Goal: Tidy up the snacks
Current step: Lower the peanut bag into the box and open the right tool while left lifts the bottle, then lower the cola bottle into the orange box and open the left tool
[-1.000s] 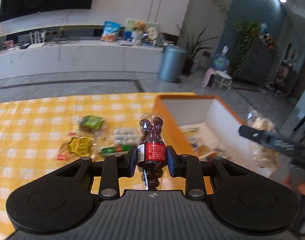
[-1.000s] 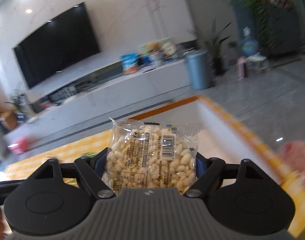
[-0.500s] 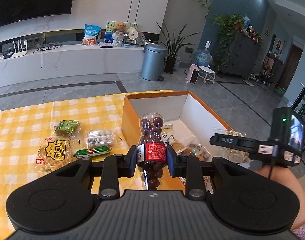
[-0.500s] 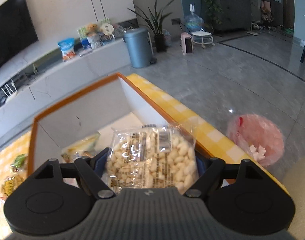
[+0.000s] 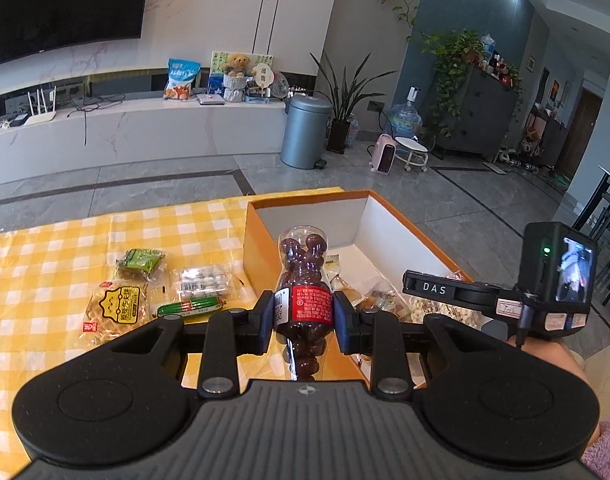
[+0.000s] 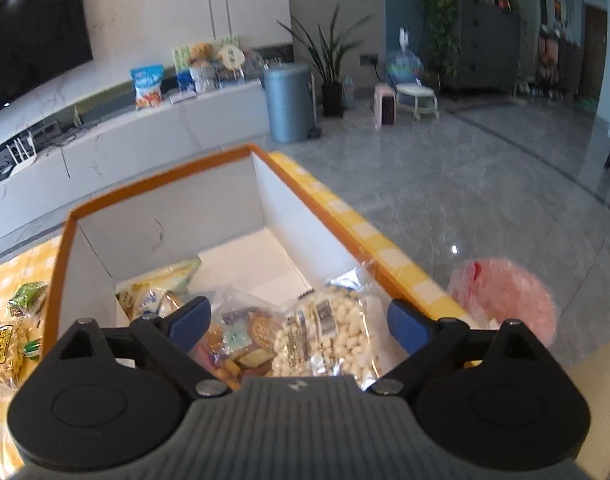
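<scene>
The left gripper is clamped on a clear bottle of dark round candies with a red label, its blue pads pressing both sides. The bottle stands upright between them, held just in front of the near left corner of the orange box.

The right gripper hangs over the near end of the box, and its jaws have just been opening: the blue pads stand wide apart and touch nothing. The peanut bag lies below and between them, free of both pads, inside the box against its right wall, with one corner riding up on the rim. To its left in the box sits a bag of mixed crackers, and further left, near the left wall, a pale yellow packet.

The box rests on a yellow checked cloth. Left of the box on the cloth lie four more snacks: a green packet, a clear pack of white sweets, a green sausage stick and a yellow biscuit bag. Right of the box, down on the floor, there is a pink bag.

A hand holds the right gripper's handle at the box's right side.
</scene>
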Tool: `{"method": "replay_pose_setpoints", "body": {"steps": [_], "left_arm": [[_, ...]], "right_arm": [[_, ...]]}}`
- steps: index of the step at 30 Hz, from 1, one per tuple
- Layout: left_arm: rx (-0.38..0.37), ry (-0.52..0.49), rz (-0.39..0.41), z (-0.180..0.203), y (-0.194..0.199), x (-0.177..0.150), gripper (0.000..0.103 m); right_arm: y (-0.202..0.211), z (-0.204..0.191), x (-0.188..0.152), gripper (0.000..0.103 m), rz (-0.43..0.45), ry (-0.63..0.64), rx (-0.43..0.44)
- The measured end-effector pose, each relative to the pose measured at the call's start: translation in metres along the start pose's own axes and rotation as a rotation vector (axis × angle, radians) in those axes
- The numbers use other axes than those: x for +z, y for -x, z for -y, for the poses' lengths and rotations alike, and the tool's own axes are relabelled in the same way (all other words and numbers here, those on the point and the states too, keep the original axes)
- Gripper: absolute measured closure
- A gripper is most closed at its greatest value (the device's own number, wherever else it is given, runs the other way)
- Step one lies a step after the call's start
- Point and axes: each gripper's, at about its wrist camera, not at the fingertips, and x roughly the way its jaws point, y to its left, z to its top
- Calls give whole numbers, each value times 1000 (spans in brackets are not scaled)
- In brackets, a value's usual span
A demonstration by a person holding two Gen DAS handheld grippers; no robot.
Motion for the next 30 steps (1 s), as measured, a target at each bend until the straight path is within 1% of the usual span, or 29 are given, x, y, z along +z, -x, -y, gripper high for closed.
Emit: {"method": "replay_pose_setpoints", "body": {"steps": [1, 4, 7, 9, 11, 14, 17, 20, 22, 25, 27, 30], "left_arm": [[-4, -1, 1, 0, 0, 1, 69], [-25, 21, -16, -1, -6, 6, 69], [-28, 18, -20, 5, -15, 14, 69], [-23, 28, -23, 12, -26, 23, 69], [-26, 47, -43, 19, -41, 30, 69], [-60, 68, -86, 30, -70, 38, 69], [-88, 75, -129, 46, -100, 41, 69], [-119, 66, -149, 62, -126, 41, 69], [-124, 65, -175, 72, -145, 41, 69], [-149, 100, -229, 82, -171, 41, 69], [-169, 107, -245, 87, -183, 41, 69], [-150, 93, -251, 93, -195, 41, 69]], "right_arm": [[6, -1, 0, 3, 29, 4, 0], [21, -3, 1, 3, 105, 32, -44], [33, 7, 0, 3, 133, -1, -34], [39, 21, -1, 3, 119, -59, -4], [44, 38, -1, 3, 102, -139, 39], [49, 62, -1, 3, 114, -245, 86], [50, 80, -3, 3, 128, -304, 104], [46, 89, -6, 3, 117, -341, 108], [44, 90, -8, 3, 101, -353, 109], [43, 88, -9, 3, 95, -349, 121], [44, 86, -10, 3, 99, -339, 135], [40, 84, -10, 3, 88, -322, 145]]}}
